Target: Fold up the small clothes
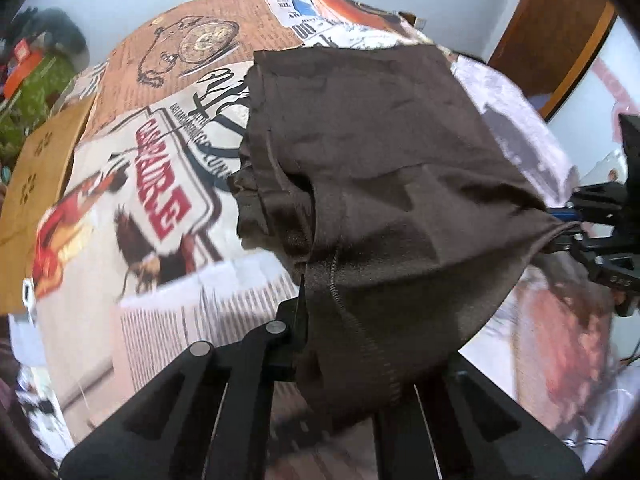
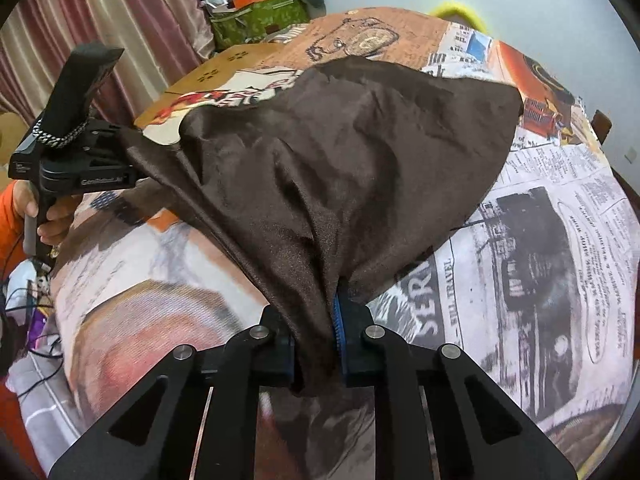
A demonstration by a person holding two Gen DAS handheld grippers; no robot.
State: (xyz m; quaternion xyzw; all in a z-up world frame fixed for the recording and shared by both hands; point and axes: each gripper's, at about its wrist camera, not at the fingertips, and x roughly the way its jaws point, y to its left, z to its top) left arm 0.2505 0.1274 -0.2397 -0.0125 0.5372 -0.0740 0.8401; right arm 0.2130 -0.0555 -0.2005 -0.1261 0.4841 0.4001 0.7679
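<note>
A dark brown garment (image 1: 380, 140) lies partly lifted over a table covered with a newspaper-print cloth (image 1: 160, 184). In the left wrist view my left gripper (image 1: 316, 304) is shut on the garment's near edge; only one black finger (image 1: 296, 320) shows, as fabric covers the other. My right gripper (image 1: 568, 236) pinches the corner at the right edge. In the right wrist view my right gripper (image 2: 318, 336) is shut on a bunched fold of the garment (image 2: 340, 152), which stretches left to my left gripper (image 2: 128, 168), held by a hand (image 2: 56, 216).
A cardboard box (image 1: 40, 168) sits off the table's left side. A green bag with clutter (image 2: 260, 20) and a curtain (image 2: 120, 8) stand behind. A yellow object (image 2: 460, 10) shows past the far edge. Cables (image 2: 32, 320) hang at the near left.
</note>
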